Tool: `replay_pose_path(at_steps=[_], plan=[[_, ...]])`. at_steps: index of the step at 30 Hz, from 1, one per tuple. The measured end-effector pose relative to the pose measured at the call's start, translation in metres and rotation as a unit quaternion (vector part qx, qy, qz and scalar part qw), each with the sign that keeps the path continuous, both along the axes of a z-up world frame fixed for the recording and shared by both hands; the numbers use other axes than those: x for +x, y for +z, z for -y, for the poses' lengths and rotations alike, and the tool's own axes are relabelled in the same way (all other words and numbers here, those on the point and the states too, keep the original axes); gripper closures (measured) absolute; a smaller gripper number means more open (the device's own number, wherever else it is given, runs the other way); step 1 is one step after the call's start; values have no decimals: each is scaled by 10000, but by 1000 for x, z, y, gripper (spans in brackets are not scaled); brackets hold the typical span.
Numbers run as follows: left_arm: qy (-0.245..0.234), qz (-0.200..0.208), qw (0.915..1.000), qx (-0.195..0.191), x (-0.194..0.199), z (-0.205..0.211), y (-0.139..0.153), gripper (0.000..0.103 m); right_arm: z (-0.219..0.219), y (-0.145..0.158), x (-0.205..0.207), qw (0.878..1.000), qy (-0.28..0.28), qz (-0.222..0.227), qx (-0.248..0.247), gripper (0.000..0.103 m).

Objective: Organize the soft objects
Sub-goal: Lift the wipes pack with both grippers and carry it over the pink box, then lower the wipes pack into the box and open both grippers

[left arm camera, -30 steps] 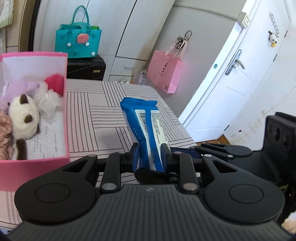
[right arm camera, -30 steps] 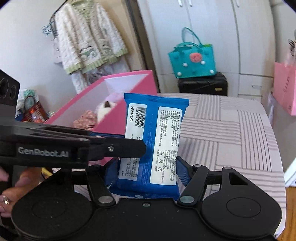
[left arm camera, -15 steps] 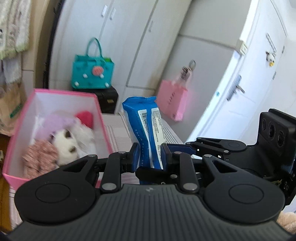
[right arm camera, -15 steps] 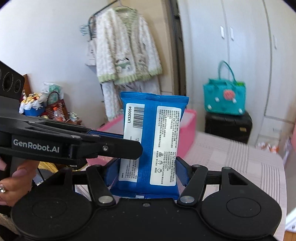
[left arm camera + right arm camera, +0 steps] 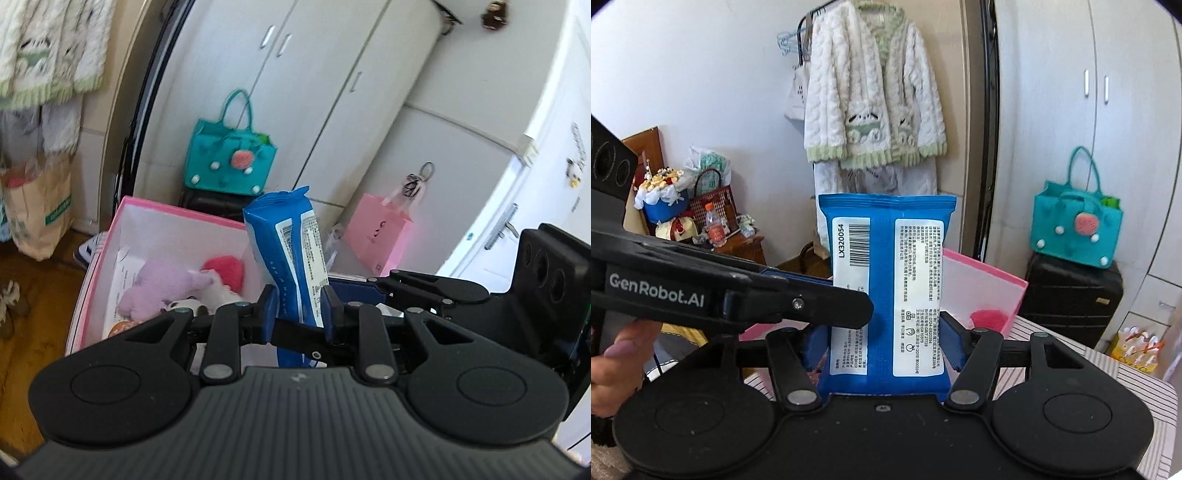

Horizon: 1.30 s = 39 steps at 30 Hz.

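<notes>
A blue pack of wipes (image 5: pixel 886 258) stands upright, held by both grippers. My right gripper (image 5: pixel 881 343) spans the pack's width near its bottom, its blue pads pressing both sides while the jaws are closing. My left gripper (image 5: pixel 297 314) is shut on the pack's (image 5: pixel 291 251) thin edge from the side, and one of its fingers (image 5: pixel 812 299) crosses the right wrist view. The pack hangs above the near right corner of a pink box (image 5: pixel 110 236). A purple plush (image 5: pixel 159 284) and a red plush (image 5: pixel 225 267) lie in the box.
A striped table (image 5: pixel 1108 376) carries the box. Behind it stand a teal felt bag (image 5: pixel 229 162) on a black suitcase (image 5: pixel 1071 291) and white cupboards. A pink paper bag (image 5: pixel 376 236) hangs right, a fluffy robe (image 5: pixel 871 103) left. A person's hand (image 5: pixel 613 365) holds the left gripper.
Both grippers have risen with the blue pack and swung left, from over the striped table to above the pink box. The box now sits lower in both views.
</notes>
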<state>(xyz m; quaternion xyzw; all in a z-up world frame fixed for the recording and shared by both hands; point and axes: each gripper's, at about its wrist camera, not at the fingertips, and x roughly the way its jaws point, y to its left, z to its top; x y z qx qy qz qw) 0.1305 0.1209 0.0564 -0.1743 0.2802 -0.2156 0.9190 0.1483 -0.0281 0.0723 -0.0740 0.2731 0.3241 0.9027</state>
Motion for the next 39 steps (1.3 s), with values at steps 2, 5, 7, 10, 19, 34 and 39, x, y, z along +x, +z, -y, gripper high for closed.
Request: replay_pose_path(at_steps=[2,5,7,10,19,34,39], plan=[[82,-158,9998,-22,14,-3,-3,80,-5,-5,16,9999,27,-170,8,37],[291,-324,9990,-20,34,-9,-10,80,-16,-12,39,9993,75,-356,-56,37],[441,-427,9981,-7,47,-12,-16,80,-22,-18,52,9987,105,-493,-125,37],[707,-536,9960,110,56,-12,-32,80,-28,-34,72,9957,196,-903,-116,37],[863,-1000,9912,124,84,-20,-60,80,-38,-62,94,9925,257,-1109,-455,37],[1220,-849,9844,939,79,-13,-62,80,-24,-58,79,9926,-56,-637,-1035,33],[1220,-711,9853,962,61,-16,-54,80,-10,-43,56,9968,98,-278,-746,29]])
